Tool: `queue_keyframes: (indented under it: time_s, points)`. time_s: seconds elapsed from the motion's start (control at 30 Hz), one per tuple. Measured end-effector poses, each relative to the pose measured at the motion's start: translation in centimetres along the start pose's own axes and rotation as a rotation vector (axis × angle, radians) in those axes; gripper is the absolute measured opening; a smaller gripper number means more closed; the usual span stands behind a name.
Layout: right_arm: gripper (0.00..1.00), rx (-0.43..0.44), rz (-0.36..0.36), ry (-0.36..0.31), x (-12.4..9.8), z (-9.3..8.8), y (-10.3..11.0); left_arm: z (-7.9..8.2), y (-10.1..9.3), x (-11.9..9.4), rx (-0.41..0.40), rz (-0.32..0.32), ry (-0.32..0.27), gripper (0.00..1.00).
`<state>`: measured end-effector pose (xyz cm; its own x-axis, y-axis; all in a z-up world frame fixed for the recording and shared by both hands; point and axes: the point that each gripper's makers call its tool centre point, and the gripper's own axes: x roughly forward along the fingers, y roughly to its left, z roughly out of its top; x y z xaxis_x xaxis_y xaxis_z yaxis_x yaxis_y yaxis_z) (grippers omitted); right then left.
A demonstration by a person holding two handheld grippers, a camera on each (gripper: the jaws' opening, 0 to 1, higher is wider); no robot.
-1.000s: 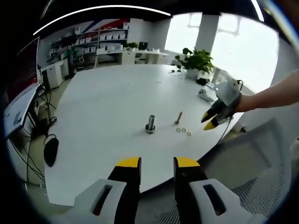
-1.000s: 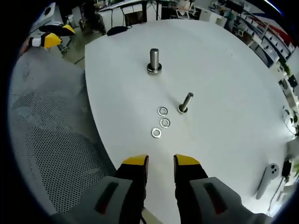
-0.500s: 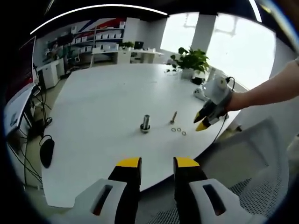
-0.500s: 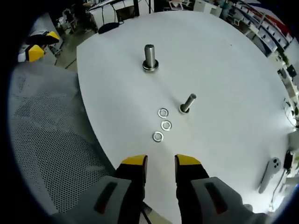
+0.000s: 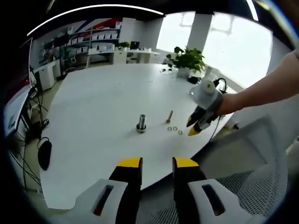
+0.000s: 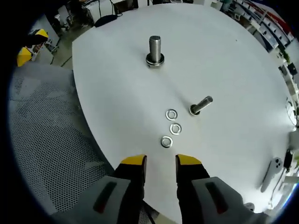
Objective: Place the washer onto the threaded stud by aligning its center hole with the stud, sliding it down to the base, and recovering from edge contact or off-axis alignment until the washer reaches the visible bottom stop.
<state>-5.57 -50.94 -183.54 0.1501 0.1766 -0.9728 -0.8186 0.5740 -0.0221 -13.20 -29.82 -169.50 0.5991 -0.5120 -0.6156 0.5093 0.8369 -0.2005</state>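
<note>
A round white table (image 6: 117,84) occupies an office space; in the left gripper view, shelving stands at 11 o'clock and a potted plant (image 5: 186,59) at 1 o'clock beside bright windows. In the right gripper view, a grey mesh chair (image 6: 42,154) lies at 8 o'clock off the table edge. The left gripper (image 5: 156,168) rises at 6 o'clock in its own view, jaws parted and holding nothing. On the table, the thick threaded stud (image 6: 154,50) stands upright at 12 o'clock in the right gripper view. Three washers (image 6: 171,128) lie flat in a short row near centre, none on the stud. Just beside them, at 2 o'clock of the row, a slimmer bolt (image 6: 201,105) stands on its head. The right gripper (image 6: 161,162) sits at 6 o'clock of its own view, near the closest washer, its jaws apart and empty. A white controller (image 6: 272,171) rests at 4 o'clock.
</note>
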Motion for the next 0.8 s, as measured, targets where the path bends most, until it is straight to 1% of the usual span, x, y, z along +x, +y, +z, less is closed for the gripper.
queue_keyframes:
  time_s: [0.23,0.4,0.47,0.53,0.57,0.6,0.63,0.77,0.8]
  points:
    - [0.27,0.031,-0.012,0.012,1.1,-0.5,-0.7,0.3,0.0,-0.2,-0.001,0.005,-0.015,0.23]
    - [0.26,0.043,-0.015,0.004,1.5,0.0,-1.3,0.3,0.1,-0.1,-0.001,0.009,-0.015,0.23]
    - [0.26,0.035,-0.013,-0.003,1.7,0.3,-1.3,0.3,0.1,-0.1,0.0,0.01,-0.012,0.23]
    - [0.26,-0.023,-0.002,0.008,2.1,0.5,-1.1,0.2,0.2,-0.1,-0.001,0.011,-0.01,0.23]
    - [0.23,-0.057,0.018,0.026,2.1,0.5,-0.8,0.2,0.2,-0.1,-0.002,0.012,-0.01,0.23]
    - [0.23,-0.044,0.012,0.006,2.1,0.9,-0.8,0.2,0.2,-0.1,-0.001,0.014,-0.008,0.23]
    - [0.23,-0.06,0.009,0.005,2.2,1.1,-0.9,0.2,0.2,-0.1,0.0,0.015,-0.007,0.23]
    - [0.21,-0.051,0.024,0.014,2.3,1.3,-1.1,0.0,0.3,-0.1,-0.003,0.02,0.0,0.23]
    - [0.21,-0.063,0.028,0.017,2.3,1.3,-1.1,0.1,0.3,-0.1,-0.003,0.021,0.0,0.23]
